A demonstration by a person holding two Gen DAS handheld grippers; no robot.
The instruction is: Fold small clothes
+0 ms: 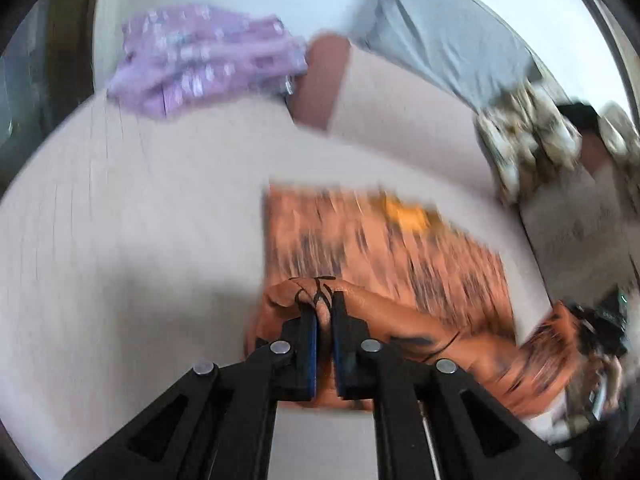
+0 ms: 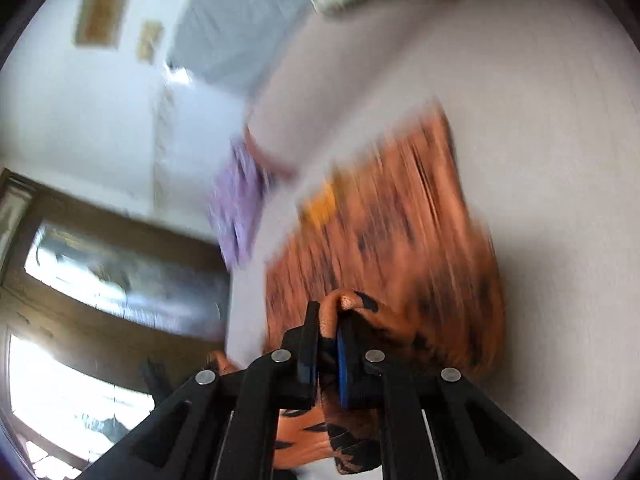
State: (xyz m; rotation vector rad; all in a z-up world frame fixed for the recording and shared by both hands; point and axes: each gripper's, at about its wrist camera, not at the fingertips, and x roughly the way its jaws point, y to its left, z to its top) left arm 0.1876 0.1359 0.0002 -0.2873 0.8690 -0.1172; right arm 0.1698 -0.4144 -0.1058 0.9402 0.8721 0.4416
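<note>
An orange garment with black tiger stripes (image 1: 384, 248) lies on a pale bed sheet (image 1: 140, 208), blurred by motion. My left gripper (image 1: 325, 304) is shut on a bunched edge of that garment at its near side, lifted off the sheet. In the right wrist view the same orange striped garment (image 2: 392, 220) stretches away from my right gripper (image 2: 328, 320), which is shut on another bunched edge of it. A yellow patch (image 1: 404, 212) shows near the garment's far end.
A purple patterned garment (image 1: 200, 56) lies at the far side of the sheet beside a grey cloth (image 1: 432, 32). A mottled brown and white fabric (image 1: 524, 132) lies to the right. A dark wooden window frame (image 2: 100, 248) stands at the left in the right wrist view.
</note>
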